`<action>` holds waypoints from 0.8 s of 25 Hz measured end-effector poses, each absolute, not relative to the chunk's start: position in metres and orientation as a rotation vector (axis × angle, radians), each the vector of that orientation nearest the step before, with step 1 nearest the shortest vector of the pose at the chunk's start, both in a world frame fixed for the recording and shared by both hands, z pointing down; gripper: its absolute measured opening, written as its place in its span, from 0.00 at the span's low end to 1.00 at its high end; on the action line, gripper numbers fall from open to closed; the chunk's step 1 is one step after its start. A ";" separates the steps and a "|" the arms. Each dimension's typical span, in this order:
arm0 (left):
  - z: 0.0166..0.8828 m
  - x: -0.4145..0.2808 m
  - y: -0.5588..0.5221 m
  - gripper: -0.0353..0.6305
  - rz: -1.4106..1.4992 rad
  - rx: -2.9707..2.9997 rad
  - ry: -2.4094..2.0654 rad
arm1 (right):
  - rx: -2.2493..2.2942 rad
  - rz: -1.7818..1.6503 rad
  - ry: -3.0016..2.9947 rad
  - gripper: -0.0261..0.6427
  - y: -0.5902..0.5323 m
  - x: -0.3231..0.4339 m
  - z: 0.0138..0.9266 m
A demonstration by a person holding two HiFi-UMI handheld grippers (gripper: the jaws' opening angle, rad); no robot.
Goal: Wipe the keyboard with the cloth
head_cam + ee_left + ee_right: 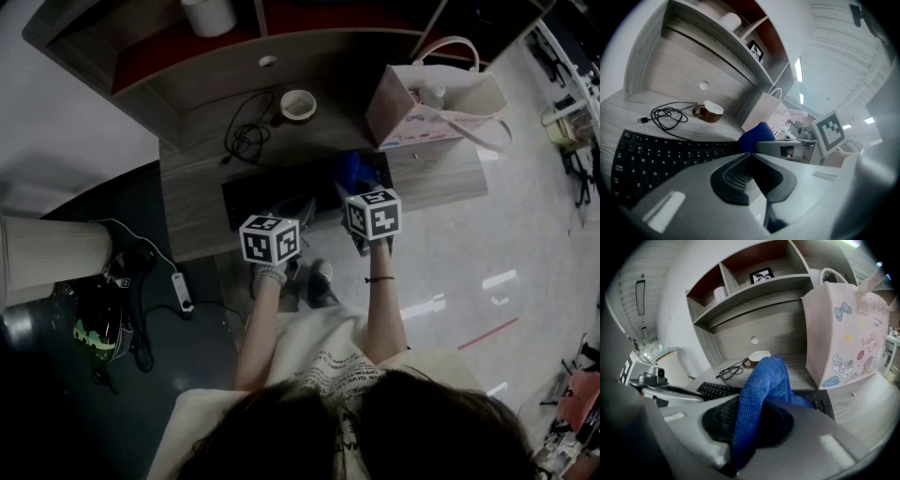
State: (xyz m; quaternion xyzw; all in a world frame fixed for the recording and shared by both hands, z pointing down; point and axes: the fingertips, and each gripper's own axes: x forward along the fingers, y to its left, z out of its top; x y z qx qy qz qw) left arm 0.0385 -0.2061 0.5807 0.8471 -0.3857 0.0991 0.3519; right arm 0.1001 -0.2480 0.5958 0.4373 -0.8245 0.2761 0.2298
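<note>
A black keyboard [267, 192] lies along the front of the wooden desk [187, 202]. A blue cloth [353, 170] sits bunched over the keyboard's right end. My right gripper [360, 190] is shut on it, and in the right gripper view the cloth [759, 394] rises from between the jaws above the keys [715, 390]. My left gripper [287, 210] hovers over the keyboard's middle. Its jaws [749, 157] are shut with nothing between them. From there the keys [651, 157] spread to the left and the cloth [756, 136] shows just ahead.
A coiled black cable [246, 136] and a brown mug [298, 105] lie behind the keyboard. A pink printed bag [427, 105] stands at the desk's right end. Shelves rise at the back, holding a white roll [208, 15]. A power strip [181, 291] lies on the floor.
</note>
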 end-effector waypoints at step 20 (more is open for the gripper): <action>0.582 -0.010 -0.204 0.06 0.227 2.160 -1.049 | 1.145 0.743 -2.278 0.13 -0.244 0.050 0.598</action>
